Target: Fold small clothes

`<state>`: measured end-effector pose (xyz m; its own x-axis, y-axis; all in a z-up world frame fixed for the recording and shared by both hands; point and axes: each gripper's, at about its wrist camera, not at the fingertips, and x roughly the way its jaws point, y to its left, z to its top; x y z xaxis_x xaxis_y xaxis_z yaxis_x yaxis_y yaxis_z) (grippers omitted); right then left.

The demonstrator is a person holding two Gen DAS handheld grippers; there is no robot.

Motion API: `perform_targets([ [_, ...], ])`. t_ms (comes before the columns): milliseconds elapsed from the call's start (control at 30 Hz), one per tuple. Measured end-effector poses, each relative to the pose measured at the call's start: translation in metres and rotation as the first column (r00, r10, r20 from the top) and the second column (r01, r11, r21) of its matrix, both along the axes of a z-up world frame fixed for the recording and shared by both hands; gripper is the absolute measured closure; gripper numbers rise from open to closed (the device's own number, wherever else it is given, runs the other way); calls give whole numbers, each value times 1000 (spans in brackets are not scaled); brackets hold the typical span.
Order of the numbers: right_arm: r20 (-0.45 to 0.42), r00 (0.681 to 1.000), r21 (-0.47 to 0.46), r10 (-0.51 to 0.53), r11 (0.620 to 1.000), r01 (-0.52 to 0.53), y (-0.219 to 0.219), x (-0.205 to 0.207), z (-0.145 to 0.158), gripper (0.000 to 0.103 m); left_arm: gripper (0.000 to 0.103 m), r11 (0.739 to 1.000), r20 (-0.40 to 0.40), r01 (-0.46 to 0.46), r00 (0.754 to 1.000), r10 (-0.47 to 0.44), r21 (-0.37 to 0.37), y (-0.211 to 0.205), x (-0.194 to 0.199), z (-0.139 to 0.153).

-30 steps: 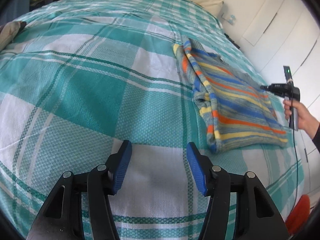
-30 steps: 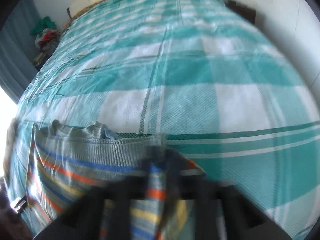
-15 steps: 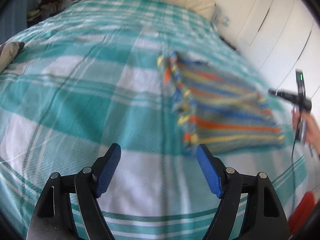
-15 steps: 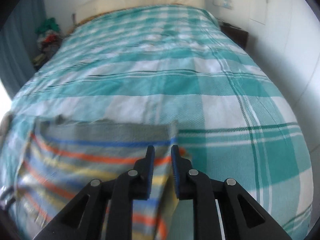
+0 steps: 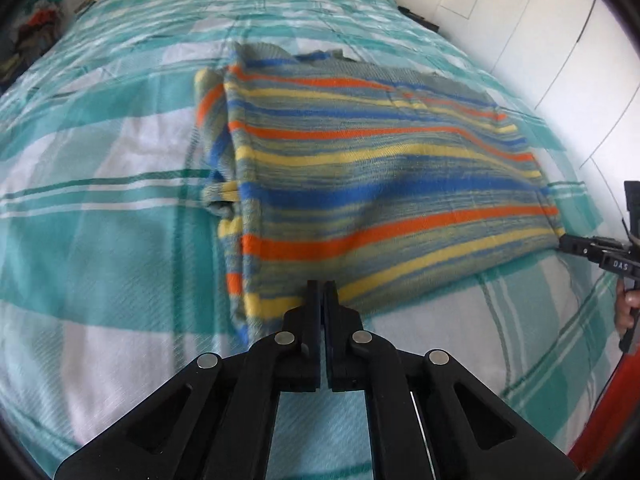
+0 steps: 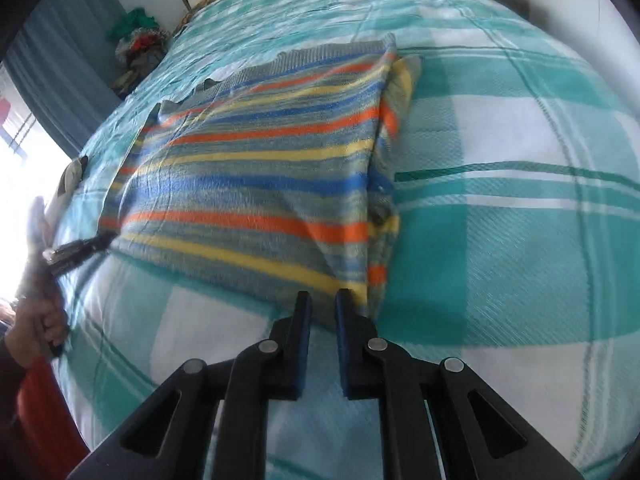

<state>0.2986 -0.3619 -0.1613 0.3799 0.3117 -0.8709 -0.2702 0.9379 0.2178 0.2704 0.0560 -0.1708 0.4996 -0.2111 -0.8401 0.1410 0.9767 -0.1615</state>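
Sweater [image 5: 384,184] lies flat, long axis running from left tongs [image 5: 322,286], closed at its hem, to right tongs [image 6: 324,296], closing, nothing visibly pinched.

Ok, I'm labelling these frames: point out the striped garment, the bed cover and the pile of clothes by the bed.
striped garment [image 5: 380,184], left wrist view, middle of its top layer
bed cover [image 6: 500,240], right wrist view, bare teal check
pile of clothes [image 6: 138,46], right wrist view, its middle
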Motion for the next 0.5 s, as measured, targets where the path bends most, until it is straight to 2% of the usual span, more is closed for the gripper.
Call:
perform_targets([
  [67,61,998,-27,22,999,-20,11,1,19,87,79,999,22,-35,999,35,19,3,-5,13],
  [100,93,995,-26,27,999,-24,15,2,25,87,57,998,34,-56,998,56,22,6,-8,19],
  [133,132,991,-20,29,999,-26,20,2,35,84,41,996,53,-83,995,82,29,9,-10,24],
  [167,159,987,-12,22,1000,-20,25,4,42,82,36,993,72,-107,992,104,42,11,-13,30],
  [233,181,983,8,2,1000,-4,30,7,47,74,35,989,85,-134,988,128,68,14,-16,35],
  [500,110,993,51,-39,998,34,27,-10,29,72,34,973,94,-153,986,139,173,13,-19,43],
])
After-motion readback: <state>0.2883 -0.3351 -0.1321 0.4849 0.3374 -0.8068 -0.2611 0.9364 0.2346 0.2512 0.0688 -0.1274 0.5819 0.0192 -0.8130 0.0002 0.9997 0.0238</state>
